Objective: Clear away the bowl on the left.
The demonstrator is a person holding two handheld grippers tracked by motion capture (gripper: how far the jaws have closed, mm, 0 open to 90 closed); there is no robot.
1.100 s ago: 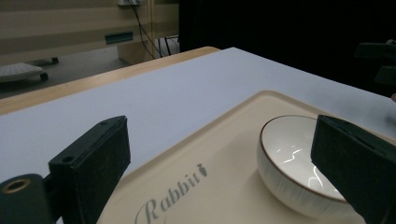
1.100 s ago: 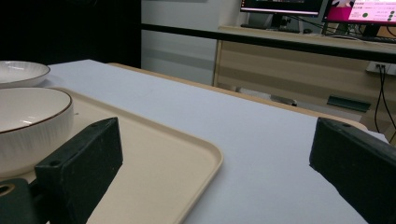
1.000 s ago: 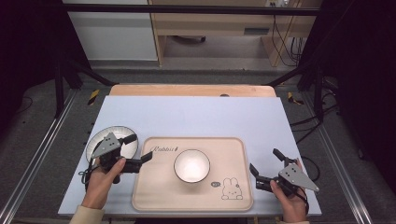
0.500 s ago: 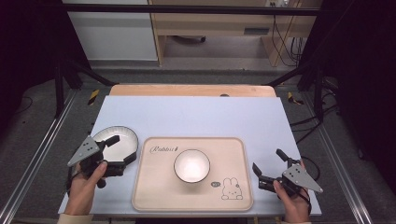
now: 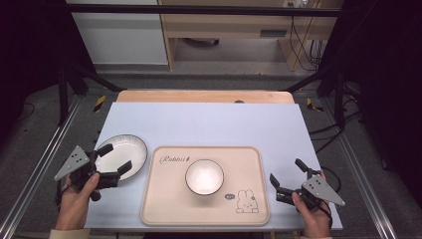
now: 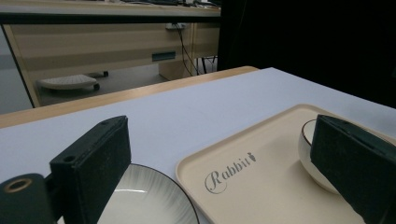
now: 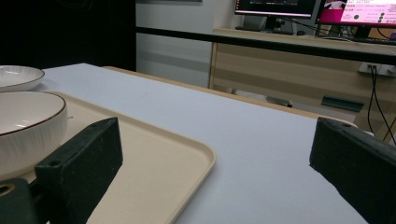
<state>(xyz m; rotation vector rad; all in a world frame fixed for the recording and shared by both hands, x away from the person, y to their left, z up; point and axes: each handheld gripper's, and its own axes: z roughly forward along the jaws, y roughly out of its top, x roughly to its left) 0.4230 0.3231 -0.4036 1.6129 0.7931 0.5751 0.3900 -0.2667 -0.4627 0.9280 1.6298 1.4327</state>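
Pale blue covers the table (image 5: pixel 209 119), where a beige tray (image 5: pixel 164 199) printed with a rabbit carries a white bowl (image 5: pixel 204 177) near its middle. Just left of the tray sits a white plate (image 5: pixel 124 152). The left gripper (image 5: pixel 113 158) hangs over the plate's near edge, jaws spread wide, apparently not touching it. The right gripper (image 5: pixel 287 174) rests right of the tray, jaws likewise apart, holding nothing.

grey floor (image 5: pixel 45 124), wooden desk (image 5: pixel 239 25) behind, black frame bar (image 5: pixel 199 10).
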